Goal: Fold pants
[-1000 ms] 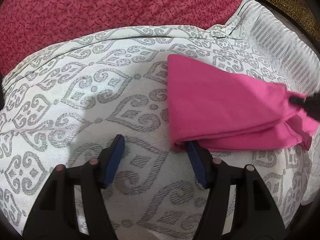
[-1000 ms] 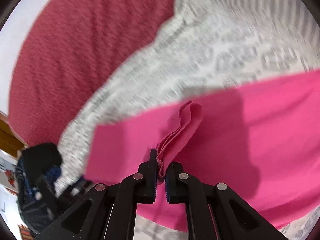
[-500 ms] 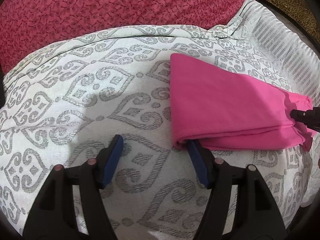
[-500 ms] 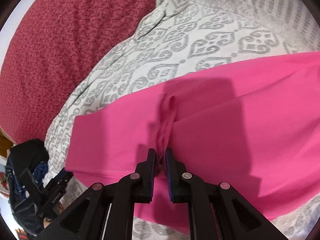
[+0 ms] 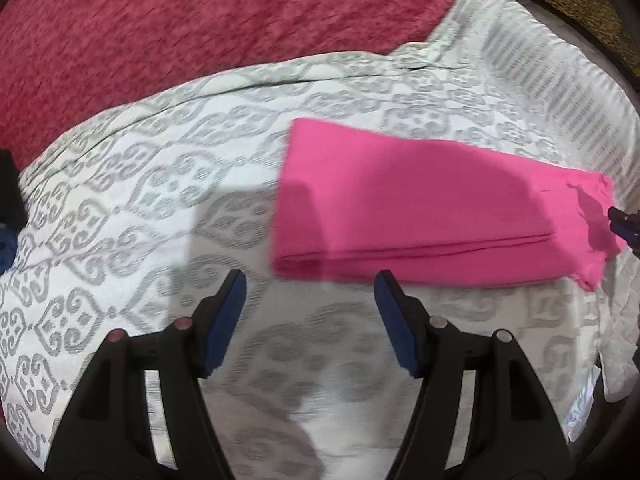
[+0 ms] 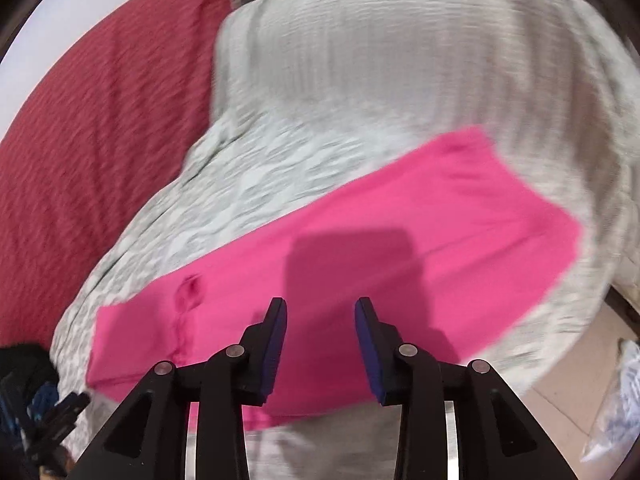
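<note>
Lying flat on the patterned bedspread (image 5: pixel 168 184), the pink pants (image 5: pixel 420 216) are the landmark for this entry; all places below are given from them.

Item: pink pants. Condition: folded into a long narrow band, several layers stacked, layer edges showing along the near long side. One short end is squared off; the other end (image 5: pixel 592 216) is looser, with a small pucker of cloth. In the right wrist view the same pucker (image 6: pixel 188 292) shows on top of the band. No gripper touches the cloth.

Item: left gripper (image 5: pixel 310 320). Jaws spread apart, nothing between them, only bedspread beneath. Position: just short of the near long edge, close to the squared end.

Item: right gripper (image 6: pixel 321 344). Jaws opening at this moment, nothing clamped; the pads hang above the pants' surface. Its tip also shows in the left wrist view (image 5: pixel 624 226), just beside the loose end.

Item: red blanket (image 5: pixel 200 20). Position: beyond the far side of the pants, well apart, at the bedspread's far edge.

Progress, as judged: lengthwise folding looks done and the cloth is let go. Remaining, likely: one or more crosswise folds to shorten the band, plus smoothing the pucker. Whether a further fold is intended cannot be told.
</note>
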